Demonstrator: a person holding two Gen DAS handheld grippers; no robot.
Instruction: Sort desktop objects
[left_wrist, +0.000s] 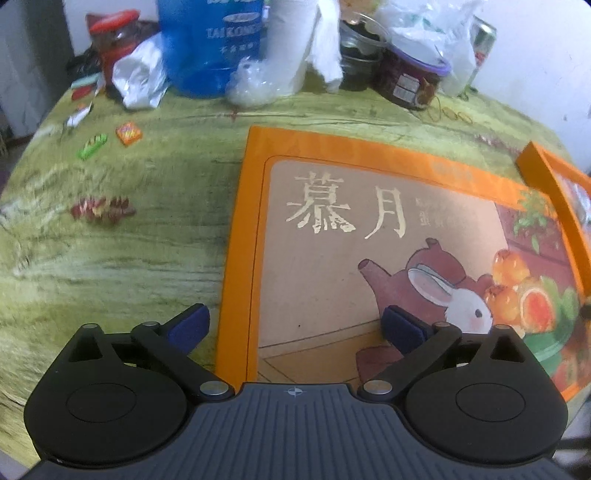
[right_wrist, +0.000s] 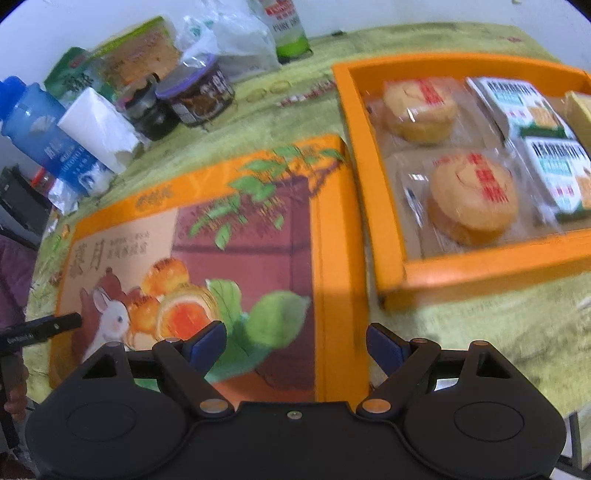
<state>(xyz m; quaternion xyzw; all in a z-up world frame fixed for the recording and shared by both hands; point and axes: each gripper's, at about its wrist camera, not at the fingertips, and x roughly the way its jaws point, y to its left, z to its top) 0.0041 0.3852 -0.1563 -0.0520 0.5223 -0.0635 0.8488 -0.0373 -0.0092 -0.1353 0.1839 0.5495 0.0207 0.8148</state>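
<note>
Both of our tongs hang over the orange box lid (left_wrist: 369, 258), which lies flat, picture side up, on the green-clothed bench (left_wrist: 129, 258). Left tongs (left_wrist: 295, 325) stand wide apart, straddling the lid's left edge, holding nothing. Right tongs (right_wrist: 295, 347) straddle its right edge, partly open, also empty. The open box (right_wrist: 373, 177) of wrapped pastries (right_wrist: 472, 199) sits just beside the lid. We judge the two-edge placement readies a lift to cover that box.

Both grippers' (left_wrist: 295, 328) (right_wrist: 296, 347) jaws apart, empty
</note>
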